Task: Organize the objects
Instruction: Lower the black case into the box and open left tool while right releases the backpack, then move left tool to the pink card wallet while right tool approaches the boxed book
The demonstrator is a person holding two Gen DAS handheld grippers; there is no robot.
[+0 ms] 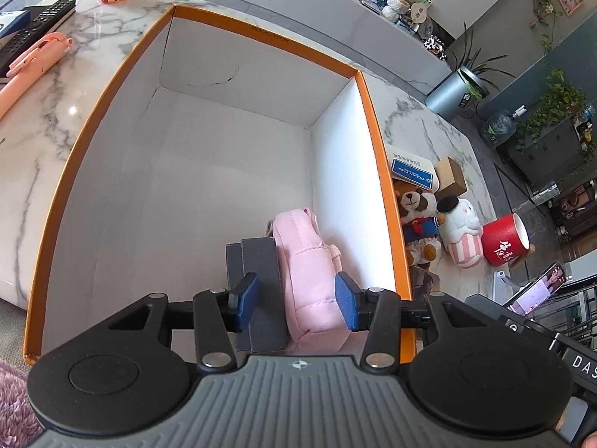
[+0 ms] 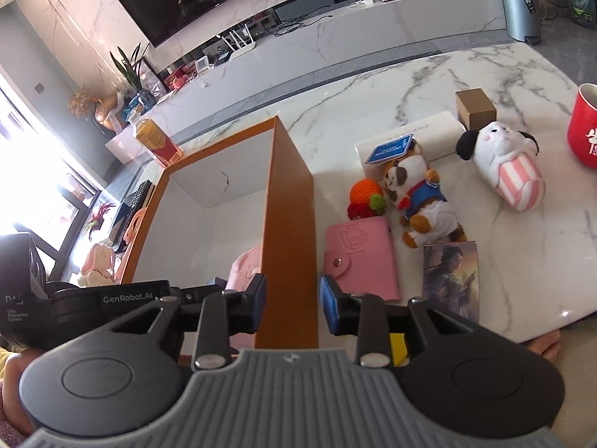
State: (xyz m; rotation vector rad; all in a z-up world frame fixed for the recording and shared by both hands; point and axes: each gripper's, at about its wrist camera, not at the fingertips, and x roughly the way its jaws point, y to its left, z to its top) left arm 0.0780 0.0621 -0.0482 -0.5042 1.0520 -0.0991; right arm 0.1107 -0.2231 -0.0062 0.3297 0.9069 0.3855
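Left gripper [image 1: 296, 300] is held open above the orange box [image 1: 367, 100]; a grey block [image 1: 261, 261] and pink pouch [image 1: 313, 272] are seen beneath. Right gripper [image 2: 293, 304] is spread astride the box wall [image 2: 289, 224].

The box [image 1: 194, 171] fills the middle of the left wrist view — inside, low and right of centre, the pouch [image 1: 317, 280] leans on the right wall with a block [image 1: 257, 291] to its left. Right of the box, on the table [image 2: 429, 78], lie the wallet [image 2: 360, 257], bear toy [image 2: 418, 194] and mug [image 1: 503, 242].
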